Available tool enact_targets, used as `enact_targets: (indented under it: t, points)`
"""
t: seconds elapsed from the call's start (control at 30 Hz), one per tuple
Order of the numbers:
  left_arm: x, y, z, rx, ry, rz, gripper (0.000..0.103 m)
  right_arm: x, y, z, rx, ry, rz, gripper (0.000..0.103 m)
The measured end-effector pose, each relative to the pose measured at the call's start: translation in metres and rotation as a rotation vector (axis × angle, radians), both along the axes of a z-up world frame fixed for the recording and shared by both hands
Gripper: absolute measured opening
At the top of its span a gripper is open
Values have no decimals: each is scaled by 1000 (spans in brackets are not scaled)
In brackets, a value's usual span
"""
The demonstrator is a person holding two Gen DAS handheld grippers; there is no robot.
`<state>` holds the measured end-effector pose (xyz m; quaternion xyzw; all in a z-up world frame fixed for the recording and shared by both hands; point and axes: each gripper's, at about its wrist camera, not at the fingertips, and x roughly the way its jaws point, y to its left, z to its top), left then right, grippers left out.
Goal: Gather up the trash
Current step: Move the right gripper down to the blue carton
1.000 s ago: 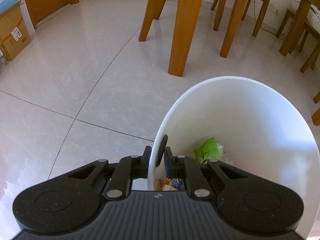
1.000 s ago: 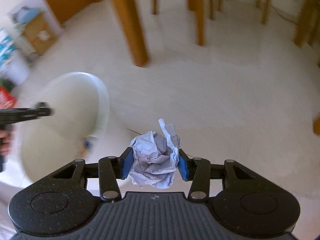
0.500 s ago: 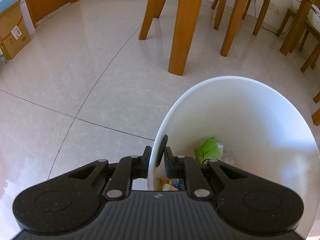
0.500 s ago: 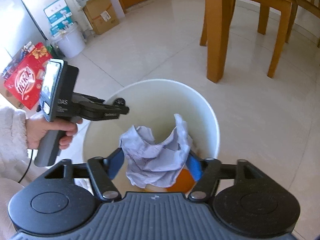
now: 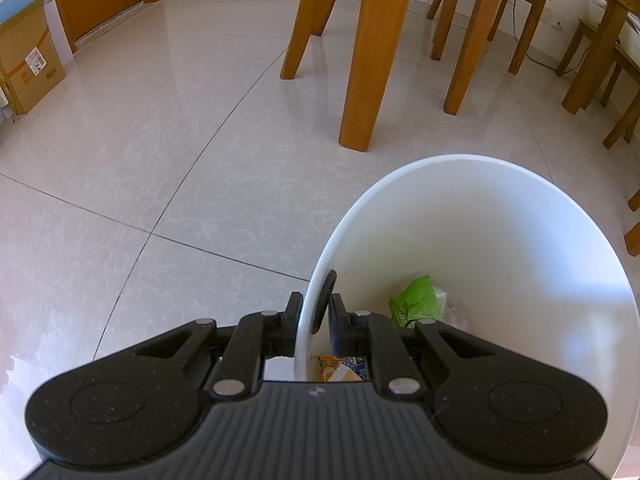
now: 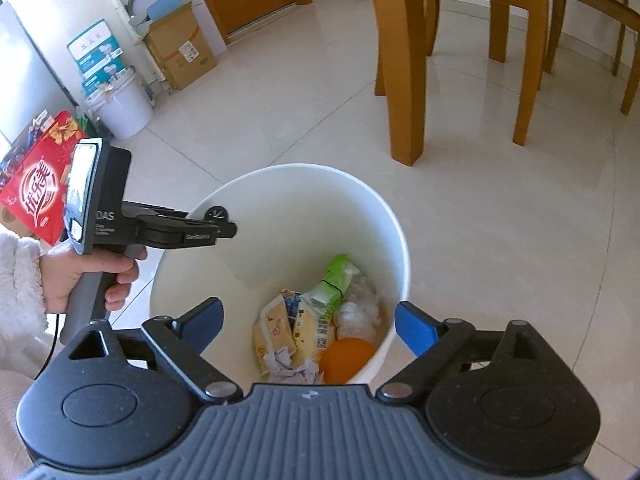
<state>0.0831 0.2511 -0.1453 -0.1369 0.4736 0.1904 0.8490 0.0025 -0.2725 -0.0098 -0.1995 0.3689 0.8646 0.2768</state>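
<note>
Trash: a crumpled grey-white paper ball [image 6: 290, 368] lying at the bottom of the white bin [image 6: 360, 200], at the side nearest the right tongs, touching a yellow snack packet [image 6: 274, 330] and just beside an orange fruit [image 6: 346, 360].

Bin: round, white, open-topped, standing on the pale tiled floor [image 5: 160, 140]; the nearest wooden table leg [image 5: 366, 60] stands beyond its far rim. Further contents: a second yellow packet with a barcode [image 6: 314, 328], a green wrapper [image 6: 334, 280] leaning toward the far wall of the bin, and a clear crinkled plastic bag [image 6: 358, 308] beside the fruit.

Left tongs [image 5: 316, 312]: pressed together on the bin's rim, one finger outside the wall and one inside. From the right wrist view the device is held by a hand [image 6: 80, 276] in a fluffy white sleeve [image 6: 20, 280], at the bin's left edge.

Right tongs [image 6: 308, 322]: spread wide, blue pads [image 6: 416, 328] apart and holding nothing, poised above the bin's near rim.

Surroundings, relative to the bin: wooden chairs [image 6: 520, 20] well beyond it; a cardboard box [image 6: 180, 48], a white lidded bucket [image 6: 120, 108] and a red gift box [image 6: 40, 188] off to its left, near the wall.
</note>
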Motion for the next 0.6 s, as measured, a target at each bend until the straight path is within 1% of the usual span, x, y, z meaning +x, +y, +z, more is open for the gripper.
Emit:
enact_targets:
  t: [0.13,0.27,0.33,0.37,0.4,0.47,0.6]
  points:
    - [1,0,0,3,1,1,11,21,-5,-12,8,-20,-10,98]
    - [1,0,0,-4,0,3,11,63,-5,-41,-26,-54,-82,99]
    - [1,1,0,-4,0,5,11,90,-2,-63,-64,-68,-151,100]
    - [1,1,0,-5,0,6,12,104,0,-76,-91,-73,-195,102]
    - [1,1,0,-4,0,6,12,116,1,-88,-99,-82,-211,103]
    - [1,0,0,-4,1,9,12,143,5,-117,-149,-93,-298,103]
    - [0,1,0,-7,2,14,12,182,14,-180,-267,-96,-429,103]
